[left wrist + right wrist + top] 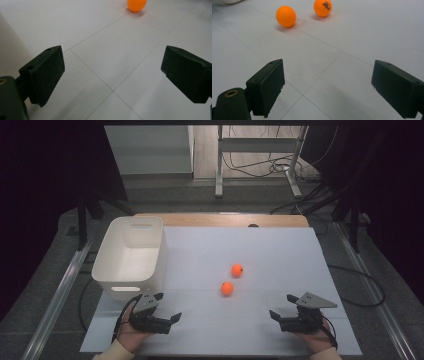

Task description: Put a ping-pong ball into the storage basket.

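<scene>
Two orange balls lie on the white table top: the nearer ball (pixel 227 288) (pixel 286 16) (pixel 136 5) and the farther ball (pixel 237 270) (pixel 322 7), which carries black print. My left gripper (pixel 167 307) (pixel 112 75) rests low at the front left, open with nothing between its jaws. My right gripper (pixel 281 306) (pixel 328 87) rests at the front right, also open and holding nothing. Both balls lie well ahead of the jaws, between the two grippers.
A white plastic bin (pixel 131 255) stands at the left of the table, just behind my left gripper. The white table top (pixel 280 255) has a wooden strip along its far edge. Cables and a metal frame lie on the floor beyond.
</scene>
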